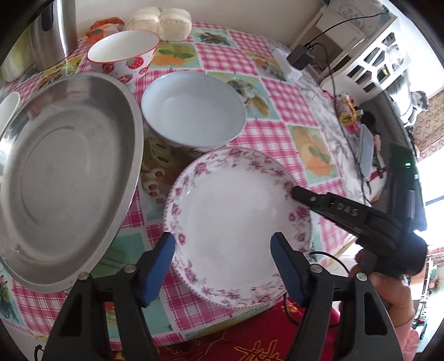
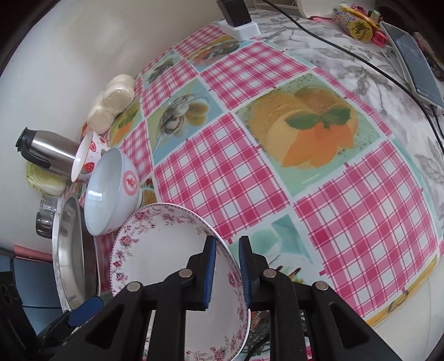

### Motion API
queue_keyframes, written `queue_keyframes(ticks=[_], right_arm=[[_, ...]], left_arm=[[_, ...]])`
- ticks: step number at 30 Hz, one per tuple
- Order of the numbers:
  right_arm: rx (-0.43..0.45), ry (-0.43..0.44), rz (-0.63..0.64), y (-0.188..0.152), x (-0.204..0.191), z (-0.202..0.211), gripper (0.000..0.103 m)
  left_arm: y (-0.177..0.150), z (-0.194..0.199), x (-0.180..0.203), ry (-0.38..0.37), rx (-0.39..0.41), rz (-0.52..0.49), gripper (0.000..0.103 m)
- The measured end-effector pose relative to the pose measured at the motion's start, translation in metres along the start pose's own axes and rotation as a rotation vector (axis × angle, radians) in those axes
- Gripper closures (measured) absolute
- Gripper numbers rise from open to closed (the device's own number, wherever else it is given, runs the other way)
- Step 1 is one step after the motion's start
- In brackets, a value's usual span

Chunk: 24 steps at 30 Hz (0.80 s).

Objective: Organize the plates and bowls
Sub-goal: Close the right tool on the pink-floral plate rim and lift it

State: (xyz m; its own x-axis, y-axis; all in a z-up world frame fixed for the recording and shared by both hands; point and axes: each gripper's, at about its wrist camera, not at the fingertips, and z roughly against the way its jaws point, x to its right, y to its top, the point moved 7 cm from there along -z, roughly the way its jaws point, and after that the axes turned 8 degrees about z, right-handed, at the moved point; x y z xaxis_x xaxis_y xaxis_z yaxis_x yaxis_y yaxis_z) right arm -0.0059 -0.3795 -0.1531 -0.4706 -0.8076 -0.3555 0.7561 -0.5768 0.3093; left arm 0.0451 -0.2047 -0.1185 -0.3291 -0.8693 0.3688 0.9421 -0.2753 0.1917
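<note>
My right gripper (image 2: pixel 227 270) pinches the rim of the floral plate (image 1: pixel 236 222) on the checked tablecloth (image 2: pixel 249 172), while my left gripper (image 1: pixel 223 263) stands apart around its near edge.

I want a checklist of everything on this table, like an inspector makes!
Surface: checked tablecloth with fruit pictures.
Job's things: flowered plate, blue bowl, strawberry bowl, metal pan.
Clutter: steel flask, round buns, snack packets, phone.
Grippers: right gripper shut on the flowered plate's rim; left gripper open, its fingers either side of the plate's near edge.
Cables: black cable from a charger.
Surroundings: white shelf, cream wall.
</note>
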Motion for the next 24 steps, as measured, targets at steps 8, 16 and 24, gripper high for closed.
queue_keyframes(ticks=[8,16,24], right_arm=[[0.008,0.013,-0.004,0.002,0.003,0.001,0.084],[0.009,0.037,-0.016,0.0,0.002,-0.002,0.083],[-0.005,0.085,-0.01,-0.002,0.005,-0.009,0.083]], left_arm=[[-0.002,-0.013,-0.01,0.03,-0.023,0.04,0.03],[0.0,-0.018,-0.021,0.036,-0.024,0.103,0.045],[-0.005,-0.031,-0.029,0.033,-0.067,0.147,0.056]])
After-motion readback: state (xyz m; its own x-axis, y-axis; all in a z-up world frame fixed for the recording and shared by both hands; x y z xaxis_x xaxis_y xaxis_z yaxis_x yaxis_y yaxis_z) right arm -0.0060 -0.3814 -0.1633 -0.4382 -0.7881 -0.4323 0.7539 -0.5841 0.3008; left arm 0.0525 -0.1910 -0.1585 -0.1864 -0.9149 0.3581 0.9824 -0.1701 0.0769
